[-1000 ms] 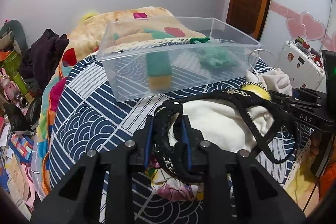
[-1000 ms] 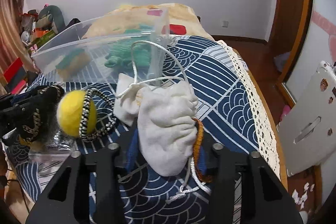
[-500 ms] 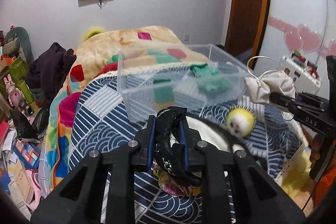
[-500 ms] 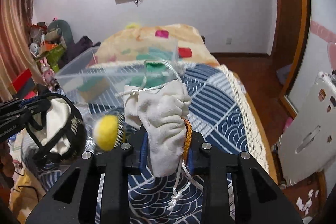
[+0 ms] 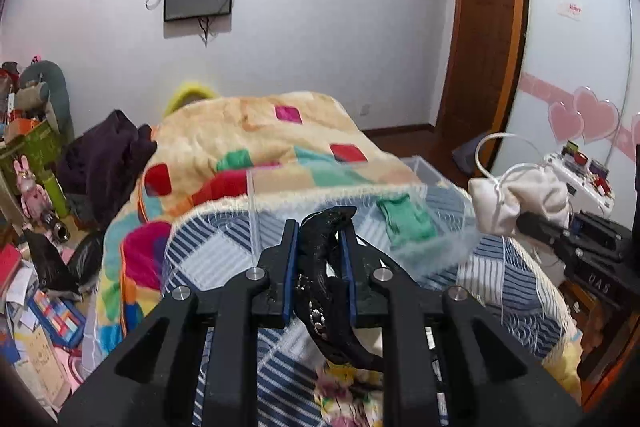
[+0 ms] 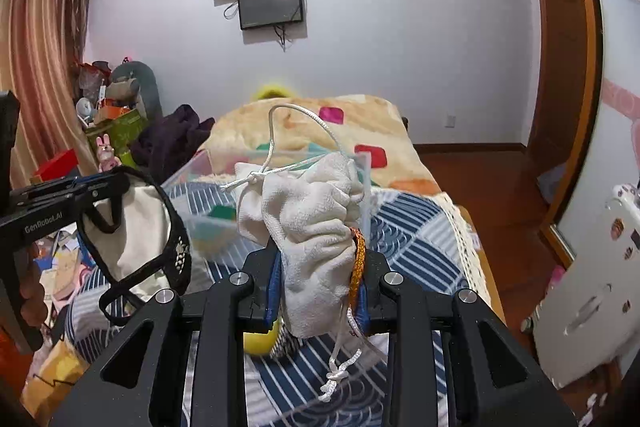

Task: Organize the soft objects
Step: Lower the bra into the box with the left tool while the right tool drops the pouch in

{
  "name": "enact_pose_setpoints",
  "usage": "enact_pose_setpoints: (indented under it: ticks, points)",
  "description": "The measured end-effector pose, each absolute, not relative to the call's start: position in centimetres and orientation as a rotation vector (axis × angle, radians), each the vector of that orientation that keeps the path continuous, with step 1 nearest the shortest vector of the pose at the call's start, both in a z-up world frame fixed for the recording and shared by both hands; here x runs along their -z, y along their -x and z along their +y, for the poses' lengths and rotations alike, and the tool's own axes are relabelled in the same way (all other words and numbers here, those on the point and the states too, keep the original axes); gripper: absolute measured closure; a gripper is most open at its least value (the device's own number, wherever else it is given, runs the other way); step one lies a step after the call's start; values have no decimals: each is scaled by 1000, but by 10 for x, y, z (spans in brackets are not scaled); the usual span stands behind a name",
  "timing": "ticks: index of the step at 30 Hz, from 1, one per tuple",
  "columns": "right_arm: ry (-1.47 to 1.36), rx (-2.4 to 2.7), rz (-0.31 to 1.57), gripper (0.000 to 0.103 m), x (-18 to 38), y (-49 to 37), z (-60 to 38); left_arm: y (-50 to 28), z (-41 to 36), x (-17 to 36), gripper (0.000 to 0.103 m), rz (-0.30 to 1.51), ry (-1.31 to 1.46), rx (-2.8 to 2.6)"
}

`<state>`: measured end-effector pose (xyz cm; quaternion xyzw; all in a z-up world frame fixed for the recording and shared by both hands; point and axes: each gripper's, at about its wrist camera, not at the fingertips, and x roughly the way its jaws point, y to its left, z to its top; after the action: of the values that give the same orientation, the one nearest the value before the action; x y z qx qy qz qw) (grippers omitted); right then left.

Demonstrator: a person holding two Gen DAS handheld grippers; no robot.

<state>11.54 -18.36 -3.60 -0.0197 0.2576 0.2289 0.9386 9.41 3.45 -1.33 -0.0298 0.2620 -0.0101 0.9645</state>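
My left gripper (image 5: 319, 247) is shut on the black strap of a black-and-white cloth item (image 5: 320, 267); that item hangs from it in the right wrist view (image 6: 136, 235). My right gripper (image 6: 318, 259) is shut on a white drawstring pouch (image 6: 312, 211), held in the air; the pouch also shows in the left wrist view (image 5: 520, 195). A clear plastic bin (image 5: 436, 179) lies on the bed beyond both grippers, with a green cloth (image 5: 404, 219) in it. A yellow ball (image 6: 260, 341) lies on the bed below my right gripper.
The bed has a blue-and-white patterned cover (image 6: 416, 239) and a patchwork blanket (image 5: 256, 135). Clutter and toys (image 5: 36, 187) fill the floor at left. A white case (image 6: 592, 291) stands at right, a wooden door (image 5: 484, 39) behind.
Both grippers have risen well above the bed with their loads. The bin now sits lower and farther away, and the yellow ball has dropped under the right gripper.
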Motion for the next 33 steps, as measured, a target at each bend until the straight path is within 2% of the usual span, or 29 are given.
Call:
enact_pose_setpoints:
  ticks: [11, 24, 33]
  points:
    - [53, -477, 517, 77, 32, -143, -156, -142, 46, 6, 84, 498, 95, -83]
    - [124, -515, 670, 76, 61, -182, -122, -181, 42, 62, 84, 631, 6, -128]
    - [134, -552, 756, 74, 70, -187, -116, -179, 36, 74, 82, 657, -16, -143]
